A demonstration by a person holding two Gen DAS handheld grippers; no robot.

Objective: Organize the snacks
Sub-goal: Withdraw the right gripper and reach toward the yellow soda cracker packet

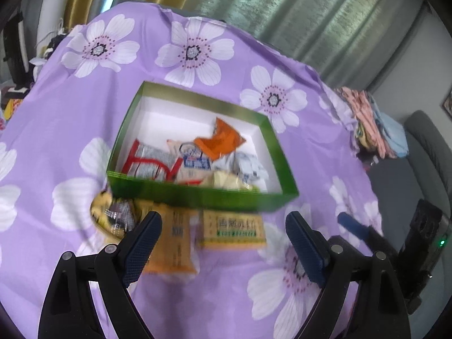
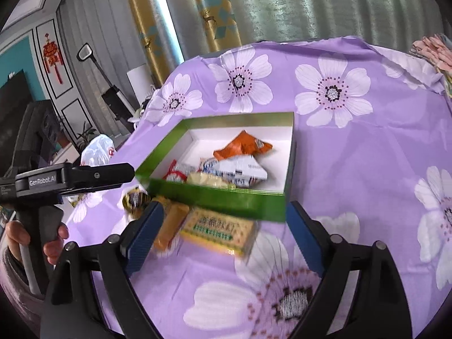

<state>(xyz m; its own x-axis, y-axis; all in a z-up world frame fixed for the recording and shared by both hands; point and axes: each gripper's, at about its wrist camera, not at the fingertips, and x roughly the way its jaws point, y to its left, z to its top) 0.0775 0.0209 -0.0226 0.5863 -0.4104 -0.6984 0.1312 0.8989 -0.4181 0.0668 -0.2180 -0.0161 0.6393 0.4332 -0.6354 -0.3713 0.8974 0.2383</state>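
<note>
A green box (image 1: 197, 197) (image 2: 220, 200) with a white inside holds several snack packets, among them an orange one (image 1: 220, 141) (image 2: 243, 147). In front of it on the purple flowered cloth lie a yellow cracker pack (image 1: 234, 230) (image 2: 220, 230), an orange-yellow bar pack (image 1: 175, 243) (image 2: 169, 226) and a dark-and-gold round snack (image 1: 113, 214) (image 2: 135, 197). My left gripper (image 1: 223, 245) is open and empty, above the packs. My right gripper (image 2: 223, 240) is open and empty, over the cracker pack. The left gripper also shows in the right wrist view (image 2: 124, 172).
The cloth-covered table (image 1: 84, 118) drops off at its edges. Folded clothes (image 1: 375, 124) lie at the right edge. The right gripper's finger (image 1: 353, 226) shows at the right in the left wrist view. Curtains hang behind.
</note>
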